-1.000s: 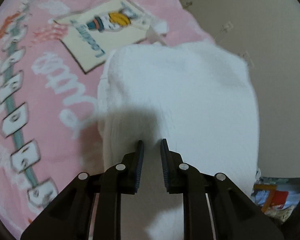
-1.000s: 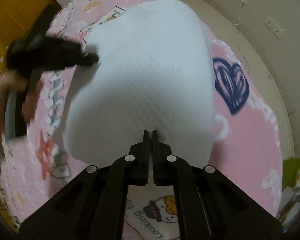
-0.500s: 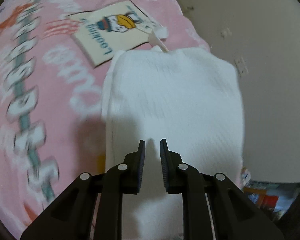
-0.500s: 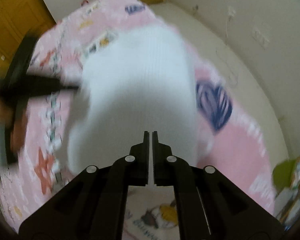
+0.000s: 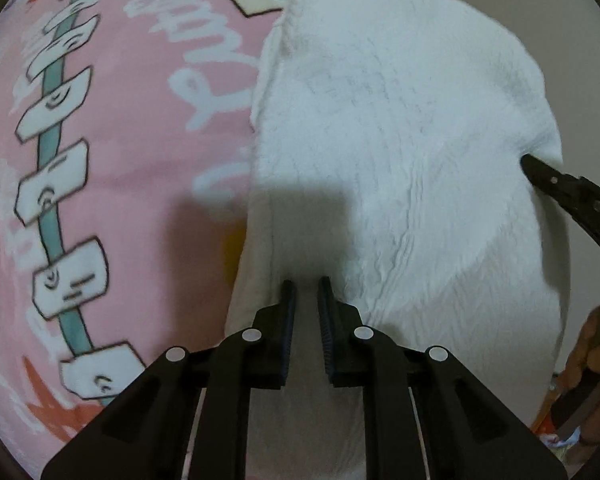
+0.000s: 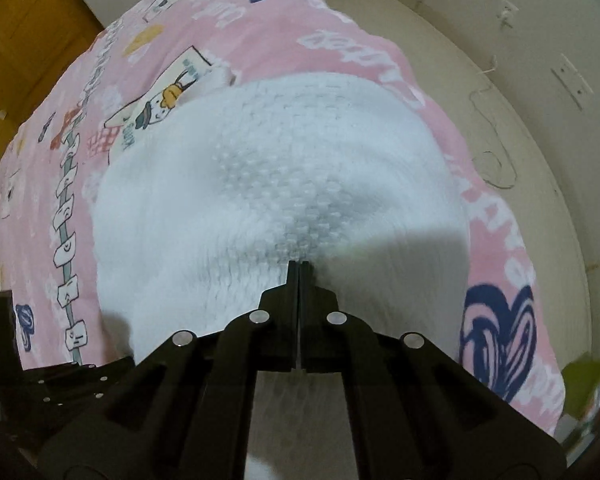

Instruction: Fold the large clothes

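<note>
A white knitted garment (image 5: 400,168) lies folded on a pink printed bedspread (image 5: 120,152); it also shows in the right wrist view (image 6: 268,184). My left gripper (image 5: 306,292) hovers over the garment's near edge with a narrow gap between its jaws and nothing in them. My right gripper (image 6: 299,268) is shut on the garment's edge and lifts the cloth; its tip shows in the left wrist view (image 5: 540,172) at the garment's right side.
The pink bedspread (image 6: 380,52) covers the bed. A beige wall with sockets (image 6: 572,80) stands to the right. Yellow wooden doors (image 6: 28,40) are at the far left. Coloured items (image 6: 588,380) lie past the bed's right corner.
Both grippers have moved closer over the garment. The right gripper now shows at the garment's right edge in the left wrist view. The left jaws keep the same gap.
</note>
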`<state>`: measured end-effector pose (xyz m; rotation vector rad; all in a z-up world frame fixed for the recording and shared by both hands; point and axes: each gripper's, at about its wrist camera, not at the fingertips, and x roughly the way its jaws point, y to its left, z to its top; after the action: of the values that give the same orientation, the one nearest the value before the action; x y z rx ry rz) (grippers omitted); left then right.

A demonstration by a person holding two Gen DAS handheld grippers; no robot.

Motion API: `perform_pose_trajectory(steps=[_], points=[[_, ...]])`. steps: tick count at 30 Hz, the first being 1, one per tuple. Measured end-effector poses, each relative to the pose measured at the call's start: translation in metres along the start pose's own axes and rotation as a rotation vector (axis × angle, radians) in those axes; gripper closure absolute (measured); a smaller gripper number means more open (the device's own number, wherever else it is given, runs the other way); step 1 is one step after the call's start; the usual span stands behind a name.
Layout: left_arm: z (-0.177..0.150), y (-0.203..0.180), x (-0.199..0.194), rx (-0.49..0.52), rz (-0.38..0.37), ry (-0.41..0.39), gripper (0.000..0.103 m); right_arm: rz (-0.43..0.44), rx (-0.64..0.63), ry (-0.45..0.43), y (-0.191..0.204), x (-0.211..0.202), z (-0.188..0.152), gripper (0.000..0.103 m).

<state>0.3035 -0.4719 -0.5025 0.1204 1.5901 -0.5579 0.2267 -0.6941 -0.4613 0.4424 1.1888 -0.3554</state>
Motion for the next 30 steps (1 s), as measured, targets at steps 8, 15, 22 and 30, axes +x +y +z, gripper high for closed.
perform_pose_trajectory(steps=[8, 15, 22, 30], points=[[-0.024, 0.007, -0.113, 0.103, -0.035, -0.026, 0.074, -0.06, 0.015, 0.021, 0.018, -0.079, -0.054, 0.1], [-0.069, -0.018, -0.236, 0.171, -0.044, -0.209, 0.021, -0.054, 0.11, -0.028, 0.046, -0.175, -0.124, 0.041], [-0.127, -0.019, -0.342, 0.242, -0.087, -0.312, 0.013, -0.111, 0.246, -0.289, 0.065, -0.297, -0.173, 0.032], [-0.201, -0.018, -0.398, 0.406, -0.051, -0.347, 0.008, -0.242, 0.269, -0.492, 0.105, -0.401, -0.228, 0.013]])
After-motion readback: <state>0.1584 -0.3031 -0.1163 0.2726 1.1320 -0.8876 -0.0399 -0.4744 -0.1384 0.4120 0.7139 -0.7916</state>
